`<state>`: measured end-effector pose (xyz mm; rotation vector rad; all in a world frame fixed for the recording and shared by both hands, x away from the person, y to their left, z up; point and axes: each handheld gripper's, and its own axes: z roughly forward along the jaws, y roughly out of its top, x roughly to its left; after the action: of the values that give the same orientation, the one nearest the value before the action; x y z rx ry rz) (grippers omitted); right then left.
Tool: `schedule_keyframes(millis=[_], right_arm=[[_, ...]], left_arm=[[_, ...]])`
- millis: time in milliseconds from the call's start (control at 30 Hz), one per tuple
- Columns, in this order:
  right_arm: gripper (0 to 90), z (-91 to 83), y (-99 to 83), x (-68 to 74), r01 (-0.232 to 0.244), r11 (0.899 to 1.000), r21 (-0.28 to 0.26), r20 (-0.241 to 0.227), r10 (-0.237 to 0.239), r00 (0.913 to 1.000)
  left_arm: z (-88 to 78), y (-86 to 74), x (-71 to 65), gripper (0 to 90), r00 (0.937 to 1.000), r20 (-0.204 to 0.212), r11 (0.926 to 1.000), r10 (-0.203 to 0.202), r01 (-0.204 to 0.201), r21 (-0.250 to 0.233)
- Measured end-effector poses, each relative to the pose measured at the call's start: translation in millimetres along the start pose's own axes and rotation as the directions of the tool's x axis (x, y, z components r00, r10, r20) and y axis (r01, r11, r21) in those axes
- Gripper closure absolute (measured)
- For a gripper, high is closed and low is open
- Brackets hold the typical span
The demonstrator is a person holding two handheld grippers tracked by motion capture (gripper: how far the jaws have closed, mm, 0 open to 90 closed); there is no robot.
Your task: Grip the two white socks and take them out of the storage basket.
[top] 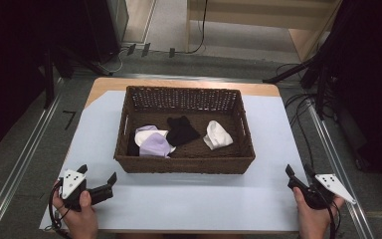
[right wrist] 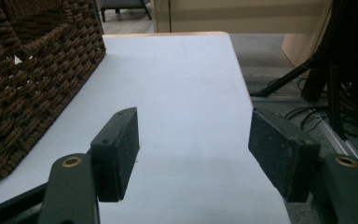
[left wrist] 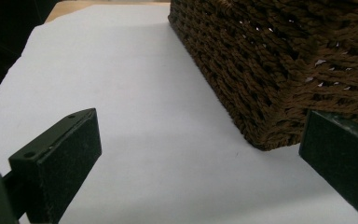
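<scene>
Pale surface [top: 189,199], wicker basket [top: 184,164] of socks [top: 154,144] between both grippers, left gripper [top: 97,180] fingers apart, right gripper [top: 298,172] fingers apart, both empty

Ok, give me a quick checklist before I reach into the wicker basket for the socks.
1. Left gripper jaws open, nothing between: ok.
2. Right gripper jaws open, nothing between: ok.
3. Basket upright on the table sheet: ok.
4. Black sock, white sock and lilac socks lie loose in the basket: ok.
5. How many lilac socks lie in that pile: cannot tell.
</scene>
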<state>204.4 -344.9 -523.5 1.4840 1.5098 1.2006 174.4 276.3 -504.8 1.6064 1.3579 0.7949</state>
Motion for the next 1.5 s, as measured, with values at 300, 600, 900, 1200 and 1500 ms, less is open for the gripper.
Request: schedule_keyframes(millis=[300,600,900,1200,1500], right_arm=[[32.4,5.3,22.4,15.8,-0.007,1.0,0.002,-0.04,0.007,0.9992],[32.6,20.5,62.8,44.5,0.016,1.0,-0.008,-0.089,-0.017,0.9959],[32.7,40.6,98.5,75.3,0.048,0.999,-0.013,-0.138,-0.05,0.9892],[35.0,63.3,125.2,113.0,0.093,0.996,-0.013,-0.182,-0.093,0.9789],[36.1,87.4,142.6,151.3,0.12,0.993,-0.014,-0.225,-0.12,0.967]], left_arm=[[0.4,0.1,0.9,0.0,1.0,0.004,1.0,0.0,0.0,0.002],[0.4,0.2,1.1,0.0,1.0,0.004,1.0,-0.003,0.003,0.002],[0.5,0.2,1.8,0.0,1.0,0.006,1.0,-0.003,0.003,0.003],[0.5,0.2,1.9,0.0,0.9999,0.009,1.0,-0.008,0.008,0.001],[0.5,-0.1,2.1,0.0,0.9998,0.011,0.9999,-0.016,0.016,-0.005]])
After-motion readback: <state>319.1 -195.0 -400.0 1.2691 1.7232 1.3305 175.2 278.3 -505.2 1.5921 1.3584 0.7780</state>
